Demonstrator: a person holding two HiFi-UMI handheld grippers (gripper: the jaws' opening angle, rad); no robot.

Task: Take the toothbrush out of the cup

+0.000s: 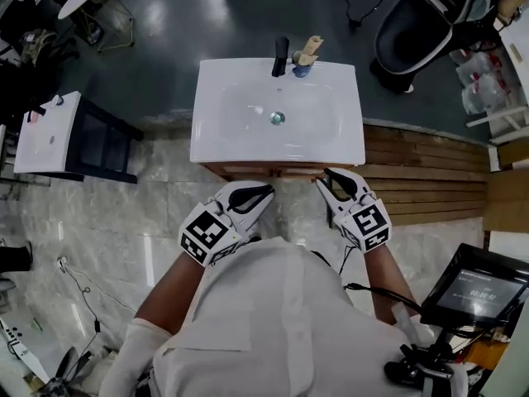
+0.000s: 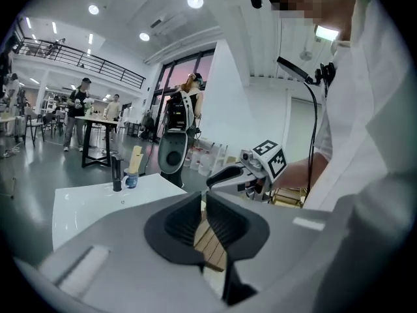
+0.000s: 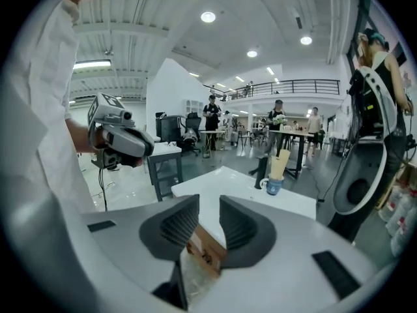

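Not begun: the toothbrush (image 1: 311, 50) still stands in the cup (image 1: 302, 69).
The cup sits at the washbasin's (image 1: 231, 118) back edge beside the tap (image 1: 281, 56). At the front edge, the left claw (image 1: 263, 193) is closed and empty, and the right claw (image 1: 329, 178) is partly open and empty.

the basin (image 1: 240, 126) is open up to the cup (image 1: 302, 69), faucet (image 1: 281, 57) apparently close beside.

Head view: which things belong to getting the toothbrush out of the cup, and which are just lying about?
Job in hand: toothbrush, blue cup, left gripper, right gripper.

Just lying about: white sink, black faucet, side cabinet, screen, wooden decking.
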